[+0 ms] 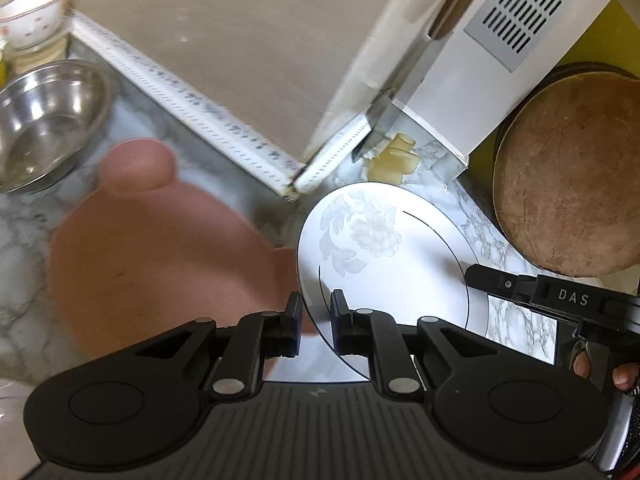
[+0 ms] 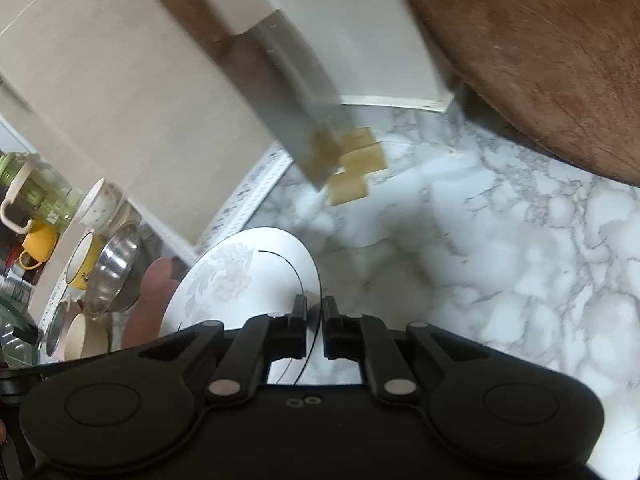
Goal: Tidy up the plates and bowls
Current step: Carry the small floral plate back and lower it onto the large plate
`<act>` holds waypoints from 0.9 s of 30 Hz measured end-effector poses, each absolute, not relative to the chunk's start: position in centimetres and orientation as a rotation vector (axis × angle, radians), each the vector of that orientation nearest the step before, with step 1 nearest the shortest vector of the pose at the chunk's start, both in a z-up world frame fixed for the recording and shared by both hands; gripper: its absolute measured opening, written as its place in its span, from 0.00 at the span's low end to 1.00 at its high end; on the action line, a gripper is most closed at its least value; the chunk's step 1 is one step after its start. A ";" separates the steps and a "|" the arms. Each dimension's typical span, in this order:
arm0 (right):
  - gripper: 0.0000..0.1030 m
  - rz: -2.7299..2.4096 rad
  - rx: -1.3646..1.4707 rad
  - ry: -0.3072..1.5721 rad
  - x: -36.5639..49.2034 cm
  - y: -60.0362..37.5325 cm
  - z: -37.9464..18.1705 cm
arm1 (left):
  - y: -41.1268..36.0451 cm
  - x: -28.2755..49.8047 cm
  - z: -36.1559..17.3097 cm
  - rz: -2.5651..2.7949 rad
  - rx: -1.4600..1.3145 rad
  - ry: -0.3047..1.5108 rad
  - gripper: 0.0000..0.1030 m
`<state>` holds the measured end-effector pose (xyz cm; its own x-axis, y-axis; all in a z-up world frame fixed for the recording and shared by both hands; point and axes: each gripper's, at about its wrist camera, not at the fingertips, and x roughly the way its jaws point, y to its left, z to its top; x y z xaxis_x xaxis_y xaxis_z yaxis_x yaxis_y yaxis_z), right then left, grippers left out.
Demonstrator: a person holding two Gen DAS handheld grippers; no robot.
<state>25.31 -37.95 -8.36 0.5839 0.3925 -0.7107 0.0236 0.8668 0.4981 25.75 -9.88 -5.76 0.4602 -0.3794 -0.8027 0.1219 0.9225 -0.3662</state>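
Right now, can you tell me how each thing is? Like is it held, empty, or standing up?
White plate: held tilted by both grippers, nothing on it.
Left gripper: jaws shut on the plate's rim.
Right gripper: jaws shut on the opposite rim.
Steel bowl: upright, empty.
Flowered white bowl: upright near the wall.
Round wooden board: leaning against the wall.
Pink plate: blurred beside the white plate.

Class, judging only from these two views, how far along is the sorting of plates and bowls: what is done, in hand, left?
Done: nothing visibly stacked or put away. In hand: both tongs, left and right, are shut on opposite rims of the white plate, which seems lifted over the marble counter. Left: the steel bowl, the small patterned bowl and the cups beside them sit loose.
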 end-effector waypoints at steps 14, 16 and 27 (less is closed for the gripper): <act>0.07 0.300 0.443 0.943 22.1 -28.8 -6.2 | -0.6 20.0 -5.4 -0.248 -0.348 1.049 0.13; 0.07 0.313 0.439 0.949 21.7 -27.6 -6.2 | 0.6 19.4 -5.5 -0.233 -0.353 1.044 0.13; 0.07 0.379 0.426 0.984 19.9 -21.9 -6.6 | 6.5 15.4 -6.9 -0.179 -0.414 1.054 0.12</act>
